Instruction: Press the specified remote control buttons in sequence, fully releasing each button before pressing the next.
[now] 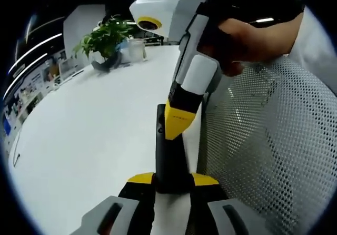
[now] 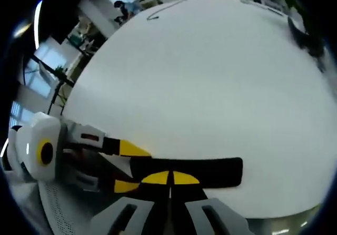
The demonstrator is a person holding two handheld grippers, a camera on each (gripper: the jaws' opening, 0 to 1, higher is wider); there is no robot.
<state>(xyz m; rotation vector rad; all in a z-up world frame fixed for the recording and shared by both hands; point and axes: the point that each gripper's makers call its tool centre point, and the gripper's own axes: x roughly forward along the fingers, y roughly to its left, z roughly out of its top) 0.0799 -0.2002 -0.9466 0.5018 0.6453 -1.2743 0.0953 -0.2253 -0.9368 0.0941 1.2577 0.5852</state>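
Observation:
A slim black remote (image 1: 167, 156) points away over the white table (image 1: 95, 124). My left gripper (image 1: 172, 179) is shut on its near end, a yellow-tipped jaw on either side. From the upper right my right gripper (image 1: 178, 124) comes down with its yellow tip touching the remote's upper face near the far end; a hand (image 1: 247, 40) holds it. In the right gripper view the remote (image 2: 210, 172) lies crosswise. My right gripper (image 2: 171, 178) is shut, its tips together on the remote's middle. My left gripper (image 2: 128, 167) clamps the remote's left end.
A potted plant (image 1: 105, 40) and a glass jar (image 1: 136, 49) stand at the table's far edge. A white mesh chair back (image 1: 274, 140) rises just right of the remote. A thin cable (image 2: 163, 8) lies far across the table (image 2: 210, 77).

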